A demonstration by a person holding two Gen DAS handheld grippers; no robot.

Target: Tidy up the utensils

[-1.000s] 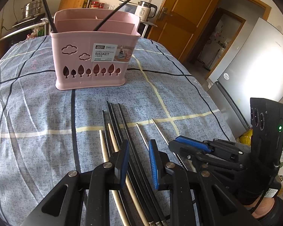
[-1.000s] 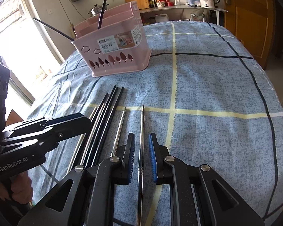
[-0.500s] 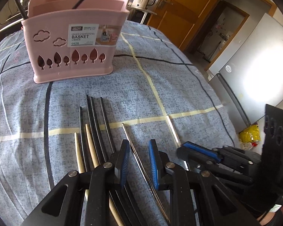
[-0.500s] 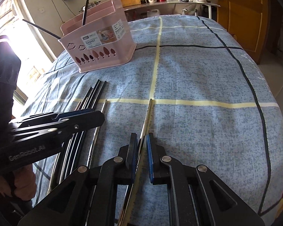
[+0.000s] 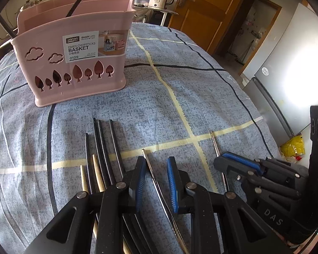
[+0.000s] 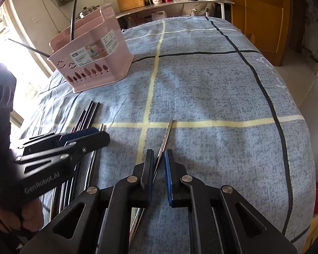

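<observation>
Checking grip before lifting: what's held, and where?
The right gripper, jaws just closed, pinches a metal chopstick partway along its shaft. The left gripper straddles a second chopstick without gripping.

The scene is brightly lit by daylight. In the right wrist view the window (image 6: 14, 67) at the left is blown out to white. In the left wrist view a strong glare is thrown off the refrigerator (image 5: 296, 80) at the right. Soft shadows are cast on the blue cloth (image 6: 201, 89) beneath the tools. Straight lines are bowed by the fisheye lens, and the corners are cut off by a dark round rim. Near parts are seen sharply; the far shelf (image 6: 169, 3) is slightly soft.
</observation>
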